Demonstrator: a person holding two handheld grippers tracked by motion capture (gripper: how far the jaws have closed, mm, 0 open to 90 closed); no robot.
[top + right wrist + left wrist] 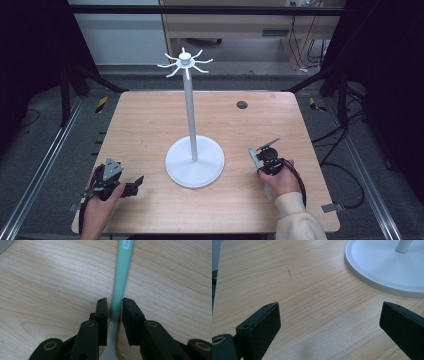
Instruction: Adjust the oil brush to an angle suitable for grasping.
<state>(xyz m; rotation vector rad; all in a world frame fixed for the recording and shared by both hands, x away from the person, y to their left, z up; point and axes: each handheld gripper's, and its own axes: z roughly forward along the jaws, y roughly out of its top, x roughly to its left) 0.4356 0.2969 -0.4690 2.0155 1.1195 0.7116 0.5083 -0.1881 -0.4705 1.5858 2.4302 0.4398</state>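
A utensil with a teal handle and a grey metal neck lies flat on the wooden table, right of the white stand. In the high view the teal handle points away from the person. My right gripper straddles the handle where teal meets grey. Its right pad is against the handle and a thin gap shows at the left pad. From above, the right gripper sits in the person's right hand. My left gripper is wide open over bare wood with nothing between its fingers, and it rests at the front left.
A white stand has a round base at the table's middle, a tall thin pole and a ring of hooks on top. Its base edge lies just ahead and right of the left gripper. A dark round hole sits near the far edge.
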